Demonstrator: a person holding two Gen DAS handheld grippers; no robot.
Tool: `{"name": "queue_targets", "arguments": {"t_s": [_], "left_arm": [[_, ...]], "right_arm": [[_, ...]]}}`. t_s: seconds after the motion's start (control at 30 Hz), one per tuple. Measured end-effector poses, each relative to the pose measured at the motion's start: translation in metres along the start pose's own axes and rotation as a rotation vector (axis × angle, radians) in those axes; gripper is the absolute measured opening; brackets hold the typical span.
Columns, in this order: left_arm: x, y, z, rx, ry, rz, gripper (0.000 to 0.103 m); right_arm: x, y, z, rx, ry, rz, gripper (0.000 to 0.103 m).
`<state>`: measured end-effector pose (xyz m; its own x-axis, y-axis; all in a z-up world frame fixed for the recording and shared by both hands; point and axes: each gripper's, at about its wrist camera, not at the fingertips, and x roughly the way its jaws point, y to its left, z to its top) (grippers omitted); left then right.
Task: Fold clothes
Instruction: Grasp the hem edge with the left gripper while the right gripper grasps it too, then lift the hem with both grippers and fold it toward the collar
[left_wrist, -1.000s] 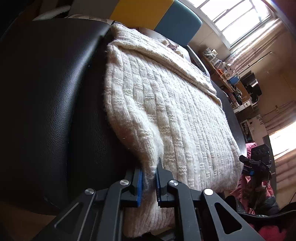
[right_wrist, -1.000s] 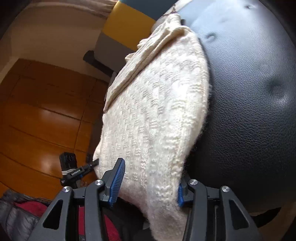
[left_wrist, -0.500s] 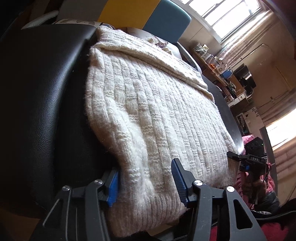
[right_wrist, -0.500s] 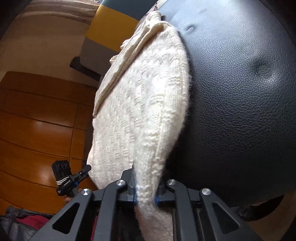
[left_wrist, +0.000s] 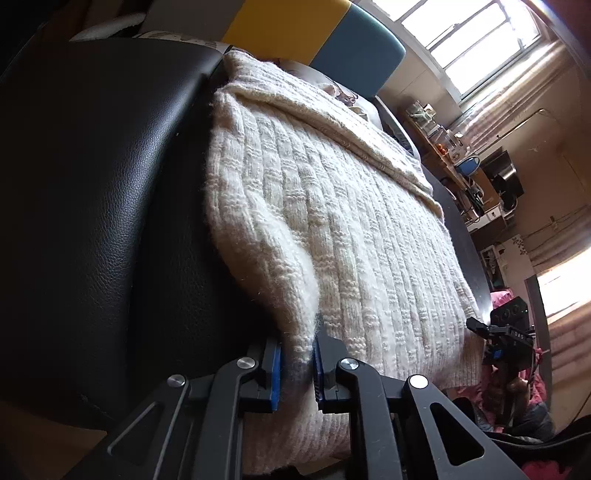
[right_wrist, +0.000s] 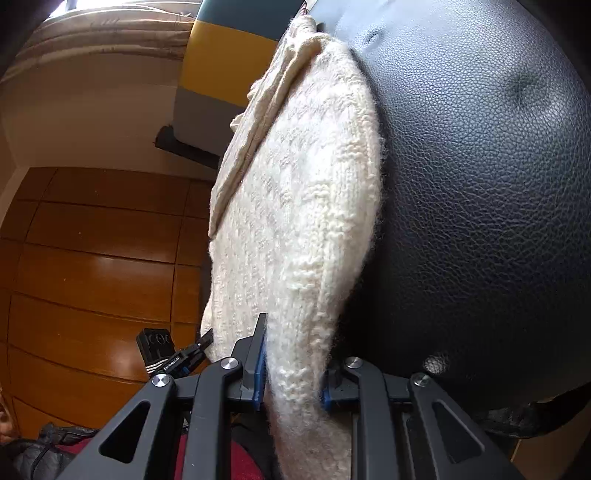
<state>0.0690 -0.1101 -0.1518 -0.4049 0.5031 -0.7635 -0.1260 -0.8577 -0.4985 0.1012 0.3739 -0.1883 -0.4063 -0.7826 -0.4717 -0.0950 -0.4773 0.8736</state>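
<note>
**Sweater gripped at both near corners, fold part done**

Knitwear is shown from the left wrist view lying across a black leather seat (left_wrist: 92, 206). The cream sweater (left_wrist: 332, 229) is seen spread flat, its far edge doubled over in a band that runs from far left toward the right, which suggests that one fold has already been made. The near left corner is pinched between the blue pads of the left gripper (left_wrist: 297, 363), whose jaws are drawn narrow on the thick knit. At the far right edge of the garment, the other gripper can be made out, small and dark. A yellow and blue cushion (left_wrist: 314, 33) is seen beyond the seat, with a sunlit window to the right.

From the right wrist view, the same sweater (right_wrist: 295, 229) is seen edge-on, draped along the left side of the leather seat (right_wrist: 480, 221) above a wooden floor (right_wrist: 92, 258). The near hem is clamped in the right gripper (right_wrist: 291, 373), its jaws held a little wider by the bunched wool between them.

The task is judged to be about midway: both near corners are secured, but the hem has not yet been carried over to the far edge, and the final flattening is left to be done.
</note>
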Motion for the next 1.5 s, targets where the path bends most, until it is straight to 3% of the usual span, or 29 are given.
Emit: {"name": "queue_targets", "arguments": {"t_s": [0.13, 0.2, 0.37, 0.53, 0.8, 1.07, 1.2, 1.33, 1.4, 1.5], "left_arm": [[-0.004, 0.006, -0.003, -0.017, -0.002, -0.035, 0.010], [-0.010, 0.012, -0.005, -0.036, -0.002, -0.070, 0.010], [-0.030, 0.033, -0.012, -0.063, -0.010, -0.121, 0.010], [-0.045, 0.028, -0.007, -0.031, -0.033, -0.258, 0.010], [-0.046, 0.031, 0.033, -0.117, -0.113, -0.408, 0.010], [-0.040, 0.025, 0.118, -0.156, -0.224, -0.534, 0.011], [-0.023, 0.026, 0.180, -0.163, -0.259, -0.537, 0.011], [0.025, 0.039, 0.243, -0.230, -0.240, -0.489, 0.011], [0.062, 0.055, 0.262, -0.297, -0.185, -0.421, 0.011], [0.108, 0.077, 0.260, -0.360, -0.074, -0.328, 0.011]], "right_arm": [[0.002, 0.020, -0.002, -0.115, 0.018, -0.116, 0.015], [0.012, 0.028, -0.004, -0.143, 0.039, -0.133, 0.015], [0.031, 0.036, -0.013, -0.170, 0.105, -0.108, 0.015], [0.034, 0.038, -0.008, -0.148, 0.106, -0.025, 0.015], [0.040, 0.059, 0.029, -0.139, 0.060, 0.105, 0.015], [0.060, 0.084, 0.096, -0.134, -0.025, 0.173, 0.015], [0.070, 0.099, 0.152, -0.140, -0.081, 0.196, 0.015], [0.086, 0.086, 0.219, -0.079, -0.124, 0.150, 0.018], [0.102, 0.067, 0.241, -0.025, -0.105, 0.091, 0.018], [0.123, 0.039, 0.251, 0.028, -0.052, 0.023, 0.012]]}}
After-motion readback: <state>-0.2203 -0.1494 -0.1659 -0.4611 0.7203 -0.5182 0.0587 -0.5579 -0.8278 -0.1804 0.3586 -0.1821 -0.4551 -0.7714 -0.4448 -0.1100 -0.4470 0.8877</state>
